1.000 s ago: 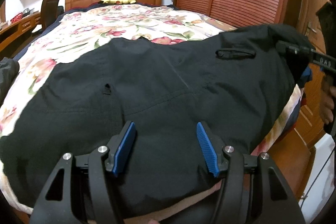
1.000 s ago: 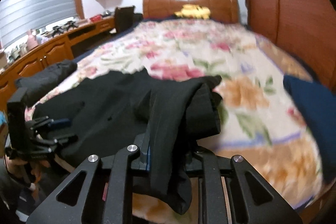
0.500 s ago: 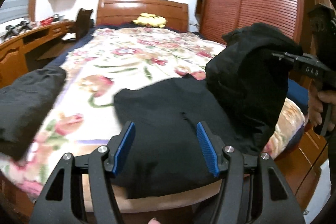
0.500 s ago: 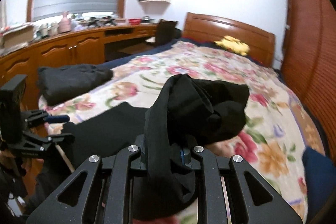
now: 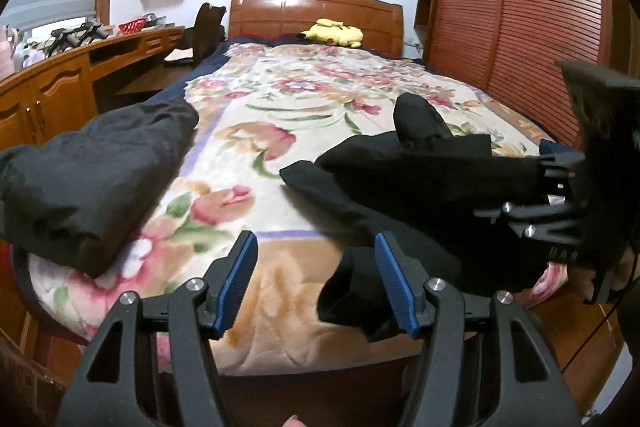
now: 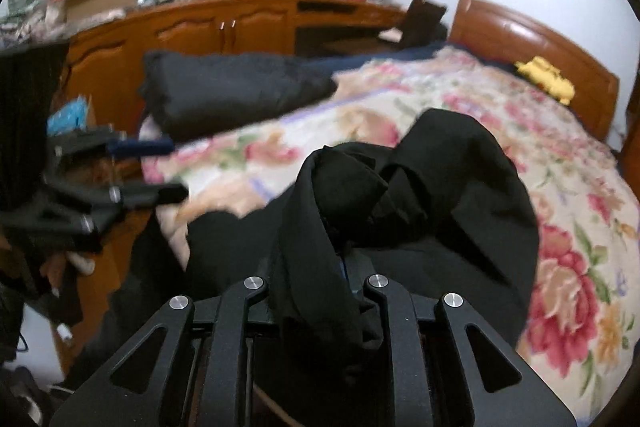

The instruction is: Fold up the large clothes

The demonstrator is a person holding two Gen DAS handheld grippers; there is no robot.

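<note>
At the foot of the bed [image 5: 280,147], on the flowered blanket [image 6: 568,195], lies the black garment [image 5: 420,187], bunched and partly folded over itself. In the left wrist view it fills the 3 to 5 o'clock part of the frame, its long axis running roughly from 9 toward 3 o'clock, with one flat corner pointing toward 9 o'clock and a rounded hump standing up near 1 o'clock. Its lower edge hangs over the end of the mattress at about 5 o'clock.

The right gripper [image 6: 344,267] is clamped on a gathered fold of that garment; cloth rises from between its nearly closed fingers toward 12 o'clock and drapes back over them. In the left wrist view the same gripper [image 5: 548,171] comes in from 3 o'clock, pointing toward 9, with cloth bunched at its tip.

The left gripper [image 5: 316,283] holds its blue pads [image 5: 240,279] apart with nothing between them; the garment's edge lies just behind the right-hand pad. In the right wrist view it shows blurred at 9 o'clock [image 6: 160,167].

A second dark bundle [image 5: 92,179] rests on the blanket at 9 o'clock, well apart from the garment. A yellow toy [image 5: 332,33] sits by the headboard [image 5: 316,11] at 12 o'clock.
</note>
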